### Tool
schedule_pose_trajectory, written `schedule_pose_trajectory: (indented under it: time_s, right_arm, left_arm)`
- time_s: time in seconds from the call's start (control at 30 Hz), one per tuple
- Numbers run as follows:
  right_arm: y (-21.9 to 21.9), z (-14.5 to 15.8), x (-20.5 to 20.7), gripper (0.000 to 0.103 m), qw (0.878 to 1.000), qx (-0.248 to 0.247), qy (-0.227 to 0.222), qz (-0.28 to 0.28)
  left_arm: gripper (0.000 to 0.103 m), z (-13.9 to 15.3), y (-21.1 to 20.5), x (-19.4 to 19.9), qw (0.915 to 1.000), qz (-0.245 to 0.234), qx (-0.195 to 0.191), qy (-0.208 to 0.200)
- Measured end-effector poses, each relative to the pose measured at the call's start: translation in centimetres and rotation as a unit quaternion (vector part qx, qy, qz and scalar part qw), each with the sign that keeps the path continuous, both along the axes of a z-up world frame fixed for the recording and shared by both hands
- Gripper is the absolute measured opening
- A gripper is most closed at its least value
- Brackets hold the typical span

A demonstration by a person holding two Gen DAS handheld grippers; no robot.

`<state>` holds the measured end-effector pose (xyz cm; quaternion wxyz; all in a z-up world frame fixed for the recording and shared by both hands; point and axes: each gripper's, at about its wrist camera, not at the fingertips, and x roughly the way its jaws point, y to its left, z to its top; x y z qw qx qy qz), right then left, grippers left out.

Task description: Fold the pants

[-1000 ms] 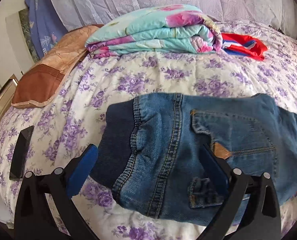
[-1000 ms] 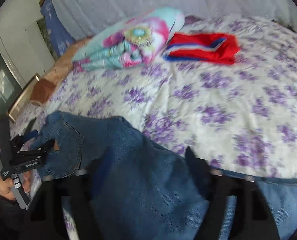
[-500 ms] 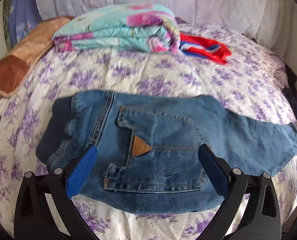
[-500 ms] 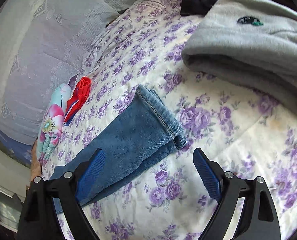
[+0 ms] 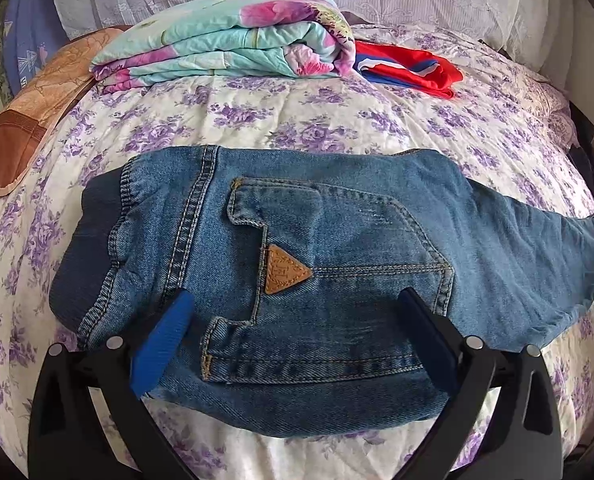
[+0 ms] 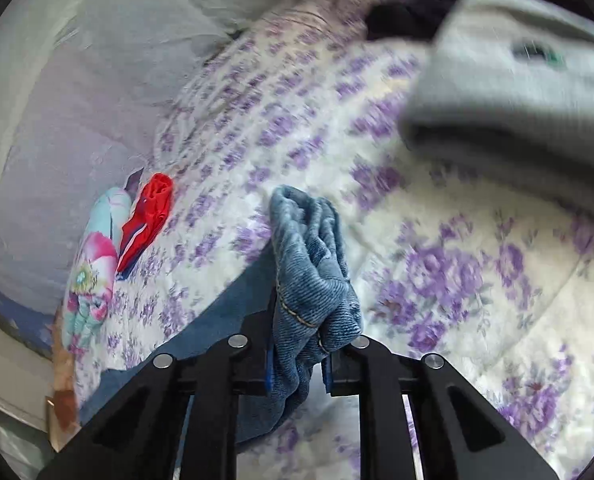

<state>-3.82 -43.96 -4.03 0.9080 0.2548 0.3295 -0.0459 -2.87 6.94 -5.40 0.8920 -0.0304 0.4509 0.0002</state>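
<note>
Blue denim pants [image 5: 317, 264] lie on the floral bedspread [image 5: 297, 120], waistband to the left, back pocket with a tan triangle patch facing up, legs running right. My left gripper [image 5: 297, 336] is open and hovers over the seat of the pants, its blue pads either side of the pocket. My right gripper [image 6: 297, 364] is shut on the bunched leg hem of the pants [image 6: 313, 280], which sticks up between the fingers.
A folded floral quilt [image 5: 225, 52] and a red garment [image 5: 409, 68] lie at the back of the bed. A brown pillow [image 5: 25, 120] lies at the left. A folded grey garment [image 6: 517, 92] lies near the hem in the right wrist view.
My right gripper has closed on the leg hem, which was lying flat before, and raised it. My left gripper has come slightly closer to the pants and stays open.
</note>
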Motion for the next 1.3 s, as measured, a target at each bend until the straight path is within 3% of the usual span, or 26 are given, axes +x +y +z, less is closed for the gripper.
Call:
schedule_pose_trajectory:
  time_s: [0.1, 0.17, 0.27, 0.3, 0.33, 0.37, 0.4, 0.47, 0.53, 0.57, 0.63, 0.7, 0.77, 0.9, 0.97, 1.0, 1.1, 1.17, 1.23, 1.3]
  right_arm:
    - [7.8, 4.8, 0.3, 0.017, 0.990, -0.093, -0.028, 0.098]
    - [13.6, 5.5, 0.8, 0.022, 0.976, -0.132, -0.028, 0.171]
    - [20.8, 2.7, 2.1, 0.031, 0.952, -0.160, 0.006, 0.261]
    - [22.9, 0.9, 2.8, 0.039, 0.942, -0.169, 0.034, 0.289]
    - [24.7, -1.1, 3.5, 0.056, 0.932, -0.173, 0.064, 0.312]
    - [26.0, -3.1, 4.0, 0.067, 0.921, -0.167, 0.098, 0.337]
    - [26.9, -4.2, 4.1, 0.069, 0.916, -0.167, 0.117, 0.346]
    - [26.3, -3.5, 3.7, 0.071, 0.919, -0.142, 0.100, 0.354]
    - [23.9, -1.4, 3.5, 0.070, 0.924, -0.040, 0.079, 0.372]
    - [22.5, 0.0, 3.4, 0.070, 0.928, -0.014, 0.062, 0.367]
    - [20.5, 2.2, 3.2, 0.069, 0.942, -0.040, 0.021, 0.333]
    - [19.6, 2.9, 3.9, 0.061, 0.950, -0.076, 0.017, 0.301]
    - [19.7, 1.7, 5.6, 0.037, 0.948, -0.078, 0.047, 0.305]
    - [21.7, -2.1, 9.5, 0.034, 0.943, -0.086, 0.072, 0.313]
    - [22.8, -4.6, 11.1, 0.031, 0.941, -0.122, 0.098, 0.301]
    - [23.0, -4.8, 11.3, 0.031, 0.941, -0.131, 0.090, 0.299]
    - [21.8, -3.2, 10.7, 0.033, 0.942, -0.096, 0.105, 0.304]
    - [20.3, -1.4, 8.5, 0.057, 0.946, -0.073, 0.068, 0.307]
    - [19.3, -0.4, 5.4, 0.065, 0.944, -0.093, 0.029, 0.315]
    - [18.6, -1.4, 3.0, 0.065, 0.938, -0.100, 0.032, 0.331]
  left_arm:
    - [0.099, 0.7, 0.6, -0.2, 0.9996, -0.001, -0.029, 0.005]
    - [0.099, 1.5, 1.5, -1.1, 0.9981, 0.002, -0.060, -0.011]
    - [0.098, 2.3, 2.6, -2.4, 0.9959, 0.003, -0.086, -0.027]
    - [0.098, 2.4, 2.9, -2.7, 0.9951, -0.002, -0.095, -0.027]
    - [0.098, 2.4, 3.0, -2.9, 0.9948, -0.005, -0.099, -0.025]
    - [0.098, 2.3, 2.9, -3.1, 0.9948, -0.007, -0.099, -0.024]
    - [0.098, 2.4, 2.8, -3.3, 0.9951, -0.010, -0.095, -0.023]
    - [0.098, 2.5, 2.3, -3.6, 0.9966, -0.017, -0.077, -0.023]
    - [0.098, 3.0, 2.1, -3.9, 0.9969, -0.019, -0.070, -0.029]
    - [0.098, 3.2, 2.2, -4.0, 0.9968, -0.018, -0.071, -0.032]
    - [0.098, 3.8, 2.4, -4.1, 0.9962, -0.015, -0.077, -0.039]
    - [0.098, 4.2, 2.5, -4.0, 0.9953, -0.010, -0.085, -0.044]
    - [0.098, 4.3, 2.3, -3.7, 0.9955, -0.002, -0.085, -0.042]
    - [0.098, 4.2, 1.2, -3.4, 0.9973, -0.002, -0.064, -0.035]
    - [0.098, 4.2, 0.6, -3.4, 0.9981, -0.008, -0.051, -0.035]
    - [0.098, 4.2, 0.4, -3.4, 0.9984, -0.011, -0.044, -0.034]
    - [0.098, 4.7, 0.6, -3.9, 0.9987, -0.014, -0.032, -0.037]
    - [0.098, 5.3, 1.8, -4.8, 0.9980, -0.009, -0.037, -0.050]
    - [0.098, 6.0, 3.6, -5.7, 0.9966, 0.002, -0.052, -0.063]
    - [0.098, 6.3, 5.5, -6.2, 0.9957, 0.021, -0.064, -0.062]
